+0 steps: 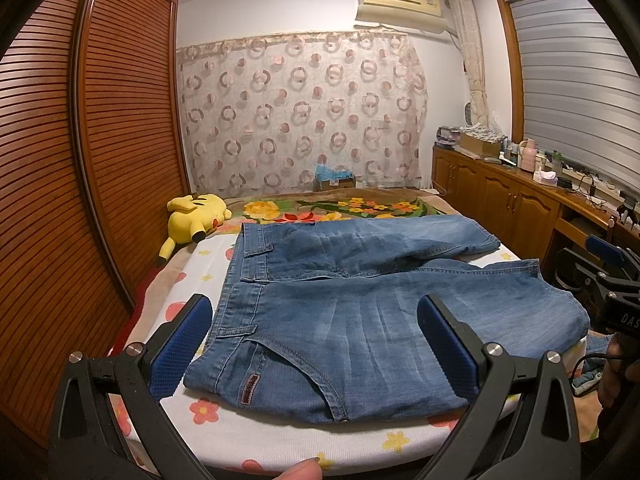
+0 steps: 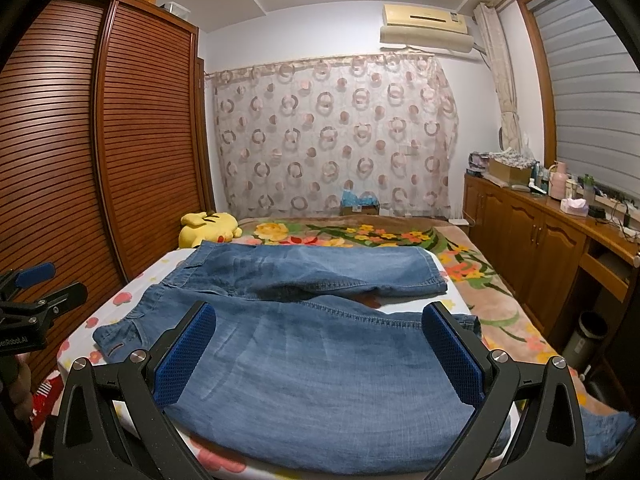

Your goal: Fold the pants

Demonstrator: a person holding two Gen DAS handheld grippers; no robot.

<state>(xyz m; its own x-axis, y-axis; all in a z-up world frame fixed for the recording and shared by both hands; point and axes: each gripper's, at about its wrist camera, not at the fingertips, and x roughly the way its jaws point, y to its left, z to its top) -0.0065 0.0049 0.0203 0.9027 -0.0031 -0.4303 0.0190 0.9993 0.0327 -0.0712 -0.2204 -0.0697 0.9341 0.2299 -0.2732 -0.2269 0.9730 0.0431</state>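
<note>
My pants (image 1: 360,312) lie spread flat on the bed (image 1: 280,436), waistband left, legs running right. Both my left fingers (image 1: 188,344) and right fingers (image 2: 188,356) hang released above the near leg, probably lining up to pinch its near edge.

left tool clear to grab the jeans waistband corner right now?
Probably yes. The left tool is open, hanging right over the waistband corner of the jeans, with nothing lying on that part. The yellow plush sits well behind.
</note>
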